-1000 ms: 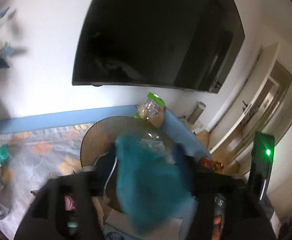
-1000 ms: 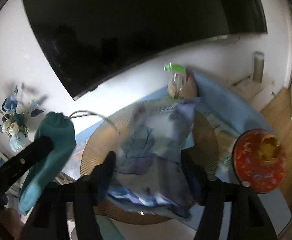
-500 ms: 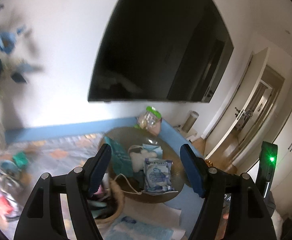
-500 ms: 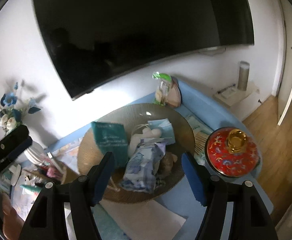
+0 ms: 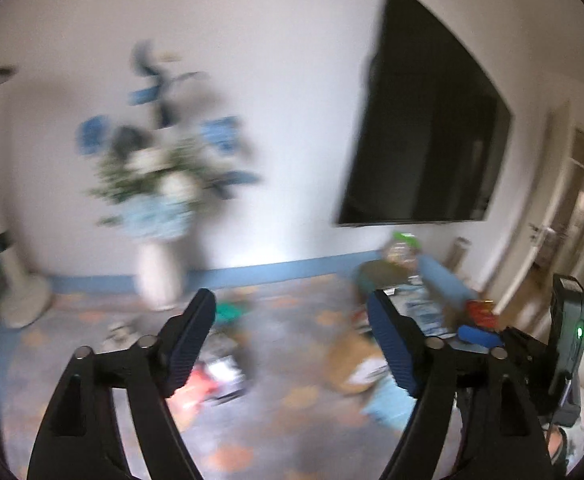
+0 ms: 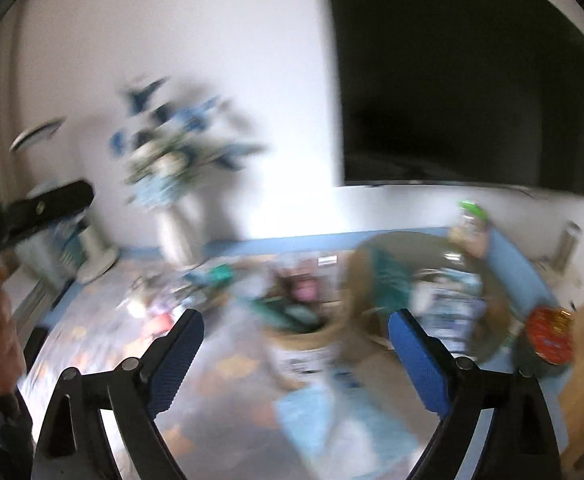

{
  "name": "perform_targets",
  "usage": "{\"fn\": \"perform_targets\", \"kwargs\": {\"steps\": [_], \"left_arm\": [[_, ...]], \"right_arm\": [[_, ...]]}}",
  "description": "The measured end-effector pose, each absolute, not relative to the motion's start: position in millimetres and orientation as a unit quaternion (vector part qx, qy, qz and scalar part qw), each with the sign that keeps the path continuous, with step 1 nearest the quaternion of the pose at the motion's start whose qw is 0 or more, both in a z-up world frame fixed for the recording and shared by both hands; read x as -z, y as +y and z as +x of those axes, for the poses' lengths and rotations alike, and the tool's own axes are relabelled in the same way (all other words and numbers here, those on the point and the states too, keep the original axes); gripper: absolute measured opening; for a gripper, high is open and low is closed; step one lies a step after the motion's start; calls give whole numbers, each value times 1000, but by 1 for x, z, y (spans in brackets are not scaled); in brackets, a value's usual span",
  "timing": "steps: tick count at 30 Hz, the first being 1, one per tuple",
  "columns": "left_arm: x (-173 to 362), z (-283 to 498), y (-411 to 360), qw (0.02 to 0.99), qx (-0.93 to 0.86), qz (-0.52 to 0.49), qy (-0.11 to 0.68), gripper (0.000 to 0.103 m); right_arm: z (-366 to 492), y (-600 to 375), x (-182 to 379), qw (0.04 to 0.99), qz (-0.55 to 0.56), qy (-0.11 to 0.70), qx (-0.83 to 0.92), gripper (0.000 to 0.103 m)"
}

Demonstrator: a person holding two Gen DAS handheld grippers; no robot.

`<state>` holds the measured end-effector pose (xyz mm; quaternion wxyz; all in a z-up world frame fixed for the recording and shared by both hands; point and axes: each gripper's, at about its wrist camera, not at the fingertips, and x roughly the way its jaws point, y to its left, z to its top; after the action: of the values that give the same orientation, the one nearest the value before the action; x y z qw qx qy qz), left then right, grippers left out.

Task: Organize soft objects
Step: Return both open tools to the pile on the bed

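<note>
Both grippers have swung left off the round tray [image 6: 432, 248], jaws just opened wide, empty, angled down

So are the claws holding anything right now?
No, nothing. The left claw and the right claw have both just been opening, with only blurry floor showing between their fingers.

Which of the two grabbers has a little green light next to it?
The left gripper: a small green light glows on a dark device beside it. None shows by the right gripper.
</note>
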<state>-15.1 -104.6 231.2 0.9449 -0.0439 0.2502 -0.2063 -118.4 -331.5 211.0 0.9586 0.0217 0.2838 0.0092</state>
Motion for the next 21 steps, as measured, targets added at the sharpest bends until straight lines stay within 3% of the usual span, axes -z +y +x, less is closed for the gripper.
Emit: {"fn": "perform_targets", "kwargs": {"steps": [4, 14, 21], "left_arm": [[-199, -10, -60, 943, 162, -53, 285, 80], [-50, 23, 3, 909, 60, -40, 410, 80], [-11, 33, 4, 904, 12, -18, 427, 81]], "right_arm": [[-96, -273, -180, 945, -5, 321, -66, 93], [-34, -195, -73, 905, -24, 410, -111, 93], [-12, -196, -27, 898, 2, 433, -78, 93]]}}
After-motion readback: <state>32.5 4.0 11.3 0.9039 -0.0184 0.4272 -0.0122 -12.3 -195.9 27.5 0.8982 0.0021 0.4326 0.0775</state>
